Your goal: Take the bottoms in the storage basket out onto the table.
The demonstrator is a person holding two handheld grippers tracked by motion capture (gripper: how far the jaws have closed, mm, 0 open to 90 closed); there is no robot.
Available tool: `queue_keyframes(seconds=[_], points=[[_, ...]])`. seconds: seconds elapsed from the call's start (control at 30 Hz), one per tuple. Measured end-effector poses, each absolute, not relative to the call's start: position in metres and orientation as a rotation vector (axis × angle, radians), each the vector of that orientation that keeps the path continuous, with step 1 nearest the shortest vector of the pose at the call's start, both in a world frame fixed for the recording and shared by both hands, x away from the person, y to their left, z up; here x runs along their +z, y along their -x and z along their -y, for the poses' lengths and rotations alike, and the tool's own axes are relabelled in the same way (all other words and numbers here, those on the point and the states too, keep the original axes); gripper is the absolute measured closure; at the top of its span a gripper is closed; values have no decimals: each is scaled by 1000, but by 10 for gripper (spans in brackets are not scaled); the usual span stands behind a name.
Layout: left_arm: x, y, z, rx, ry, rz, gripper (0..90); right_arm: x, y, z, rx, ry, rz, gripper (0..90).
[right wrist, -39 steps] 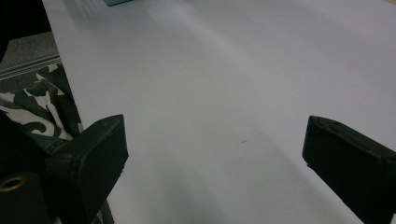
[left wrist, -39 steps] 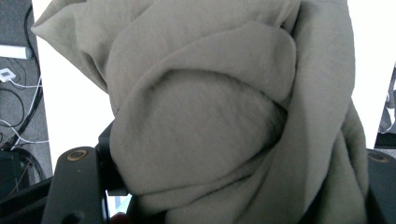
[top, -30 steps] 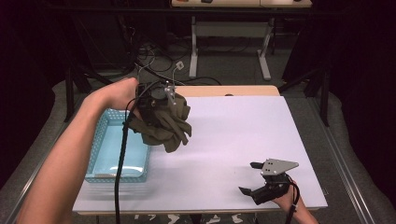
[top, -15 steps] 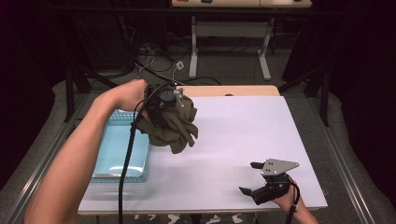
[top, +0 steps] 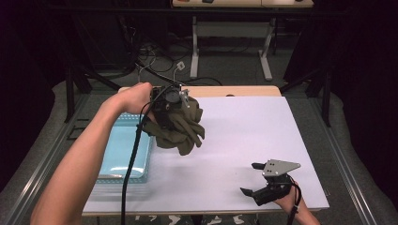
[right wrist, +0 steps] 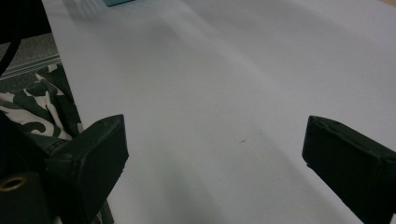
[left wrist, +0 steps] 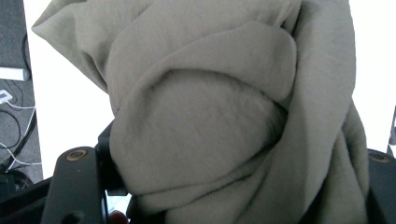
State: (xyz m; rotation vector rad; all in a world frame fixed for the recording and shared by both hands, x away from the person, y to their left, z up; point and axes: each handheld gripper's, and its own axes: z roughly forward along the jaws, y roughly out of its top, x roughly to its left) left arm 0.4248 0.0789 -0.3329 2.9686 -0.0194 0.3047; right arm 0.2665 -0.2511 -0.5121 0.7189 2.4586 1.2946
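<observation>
Left of centre, the left claw held a bunched olive cloth clamped above the table, seemingly mid-carry and next needing lowering, while the right claw sat open, lower right.

Left gripper raised, gripping a cloth bundle; right gripper low (fingers spread wide).

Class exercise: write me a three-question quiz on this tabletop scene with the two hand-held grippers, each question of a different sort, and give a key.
1. True or false: the right gripper holds the olive cloth.
2. Which lies beneath the left forearm? A) the blue tray B) a red bowl C) a white cup
3. Fill in: the right gripper's jaws stand ____.

Key: 1 false, the left gripper holds it; 2 A; 3 open.
</observation>
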Motion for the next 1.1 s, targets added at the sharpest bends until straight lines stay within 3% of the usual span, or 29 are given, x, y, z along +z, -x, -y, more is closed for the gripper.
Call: queue_keyframes(seconds=[1.1], points=[[-361,-430,-45,325,-2914,5,292,-512,-267,252,1302,-731,-2452,68]])
